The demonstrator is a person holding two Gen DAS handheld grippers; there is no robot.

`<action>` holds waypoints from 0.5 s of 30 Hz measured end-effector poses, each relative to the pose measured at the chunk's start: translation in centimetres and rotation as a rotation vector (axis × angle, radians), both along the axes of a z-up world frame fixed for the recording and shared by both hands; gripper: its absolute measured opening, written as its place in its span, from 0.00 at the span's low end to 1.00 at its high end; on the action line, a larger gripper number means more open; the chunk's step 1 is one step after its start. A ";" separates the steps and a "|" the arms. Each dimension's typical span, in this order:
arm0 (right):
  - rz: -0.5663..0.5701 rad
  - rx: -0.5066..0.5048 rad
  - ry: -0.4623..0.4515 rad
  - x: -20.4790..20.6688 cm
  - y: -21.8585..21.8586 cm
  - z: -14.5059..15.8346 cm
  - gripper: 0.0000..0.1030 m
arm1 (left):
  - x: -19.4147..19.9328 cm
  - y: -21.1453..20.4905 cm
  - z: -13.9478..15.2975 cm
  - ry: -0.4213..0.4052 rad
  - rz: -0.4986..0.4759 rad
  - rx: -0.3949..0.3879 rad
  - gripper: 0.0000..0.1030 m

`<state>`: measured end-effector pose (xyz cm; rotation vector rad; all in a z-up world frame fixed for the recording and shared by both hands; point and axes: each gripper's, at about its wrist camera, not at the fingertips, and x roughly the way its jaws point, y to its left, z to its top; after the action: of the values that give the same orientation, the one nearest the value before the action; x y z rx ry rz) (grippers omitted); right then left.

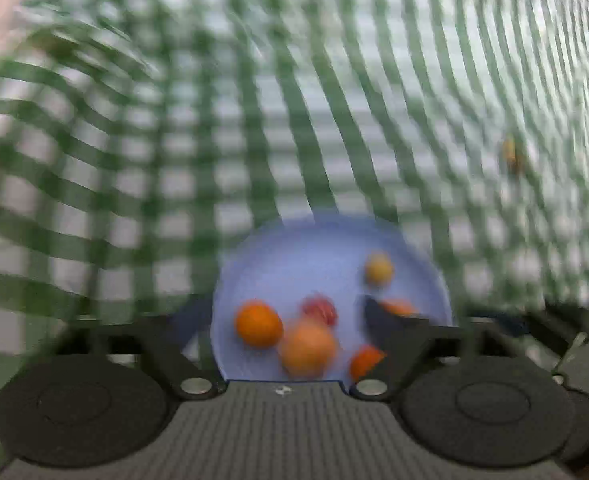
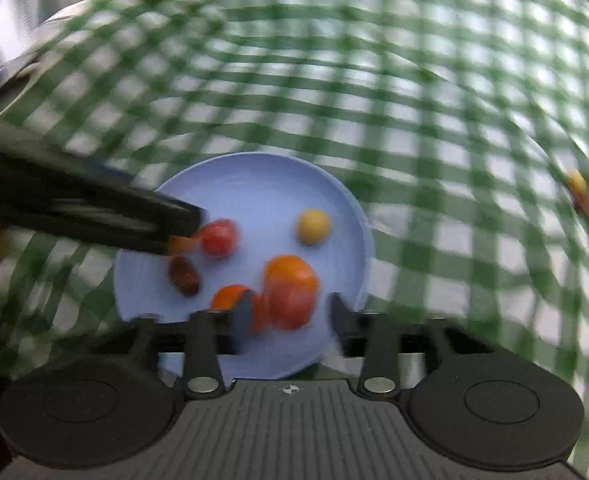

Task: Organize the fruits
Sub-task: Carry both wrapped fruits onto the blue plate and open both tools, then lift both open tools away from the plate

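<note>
Fruits lie gathered on a blue plate [image 2: 254, 184] that sits on a green-checked cloth [image 2: 434, 120] over the counter. Both views are motion-blurred.

On the plate, right wrist view: yellow fruit [image 2: 313, 226], red fruit [image 2: 218, 237], big orange fruit [image 2: 290, 290], a smaller orange one [image 2: 230, 298] beside it, dark date-like fruit [image 2: 184, 275].

One stray fruit [image 2: 577, 190] lies on the cloth well apart from the plate, far right; yellow and red, too blurred to name.

Left gripper [image 2: 186, 236] reaches in from the left, tips over the plate just beside the red fruit. A small orange piece [image 2: 180, 245] shows at its tips; it looks pinched there, jaws close together. In its own view only one finger [image 1: 382, 326] is plain, an orange bit against it.

Right gripper [image 2: 290, 312] hangs low over the plate's near edge, fingers parted, the big orange fruit in the gap. No clear contact; it reads as empty.

Step, as judged: the left is placing a piece on the plate, most of the gathering done. Next call: let go clear of the red fruit, then fetch the stray, a long reach rightward, better suited to the right gripper.

Both grippers point forward and down at the plate.
</note>
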<state>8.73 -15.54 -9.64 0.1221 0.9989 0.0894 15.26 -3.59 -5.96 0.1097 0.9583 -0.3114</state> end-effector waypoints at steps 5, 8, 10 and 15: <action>-0.146 -0.060 -0.058 0.2 -0.1 2.4 0.86 | -1.3 0.3 2.5 -0.067 -0.062 0.030 1.00; -0.252 -0.065 -0.082 -0.8 -0.8 4.6 0.89 | -3.6 1.6 4.7 -0.085 -0.041 -0.037 1.00; -0.321 -0.083 -0.077 -1.1 -0.8 6.5 0.91 | -5.7 2.8 6.1 -0.100 -0.007 -0.068 1.00; -0.343 -0.085 -0.121 -1.2 0.2 12.1 0.92 | -10.0 6.6 8.6 -0.107 0.033 -0.136 1.00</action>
<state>7.49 -15.33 2.46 0.2062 0.8477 -0.2565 5.23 2.98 2.64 -0.0141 0.8297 -0.3364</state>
